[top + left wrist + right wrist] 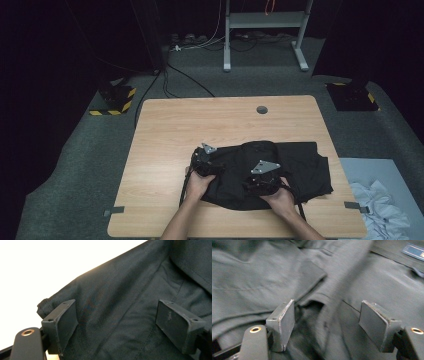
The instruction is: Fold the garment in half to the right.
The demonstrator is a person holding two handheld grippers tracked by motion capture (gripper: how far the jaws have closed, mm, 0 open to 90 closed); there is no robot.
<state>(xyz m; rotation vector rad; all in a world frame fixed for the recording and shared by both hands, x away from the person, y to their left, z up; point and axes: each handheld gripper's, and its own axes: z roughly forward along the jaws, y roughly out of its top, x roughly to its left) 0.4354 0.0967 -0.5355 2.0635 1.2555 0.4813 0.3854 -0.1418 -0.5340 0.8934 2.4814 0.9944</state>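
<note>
A black garment (295, 165) lies crumpled on the near half of the wooden table (170, 130). My left gripper (205, 162) rests on its left edge, and in the left gripper view it (117, 322) stands open over the dark cloth (130, 290) near a seam. My right gripper (263, 177) sits on the garment's middle front. In the right gripper view it (327, 322) is open above folds of cloth (262, 277), with a blue label (414, 251) at the top right. Nothing is pinched between either pair of jaws.
A round cable hole (262, 109) sits at the table's far side. White cloth (380, 205) lies on a grey surface at the lower right. A desk frame (227, 40) and cables stand on the floor behind. Bare table lies left and beyond the garment.
</note>
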